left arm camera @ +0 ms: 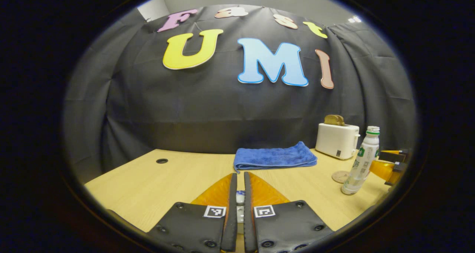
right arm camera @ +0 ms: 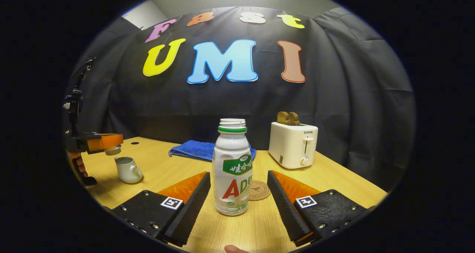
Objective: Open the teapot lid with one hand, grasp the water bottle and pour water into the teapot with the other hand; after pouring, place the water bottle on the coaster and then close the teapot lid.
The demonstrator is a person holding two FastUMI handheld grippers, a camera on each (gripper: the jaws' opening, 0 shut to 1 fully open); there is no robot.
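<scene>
While your left gripper hangs at the far left of the right gripper view, its fingers are pressed together on the teapot lid, which is lifted just above the open teapot. The teapot stands on the wooden table, spout towards the camera. In the left gripper view the same fingers are almost closed, with a small pale thing pinched between them, probably the lid's knob, though the view there is too tight to be sure.

Further right, a folded blue towel lies at the back of the table. Your right gripper is spread wide, one finger on each side of the water bottle with a clear gap both ways, so it has hold of nothing. The bottle stands upright on the table, uncapped, with a green ring at its neck. Just behind it, and partly hidden by it, lies the round coaster. At the right stands a white toaster with toast showing in its slots.
</scene>
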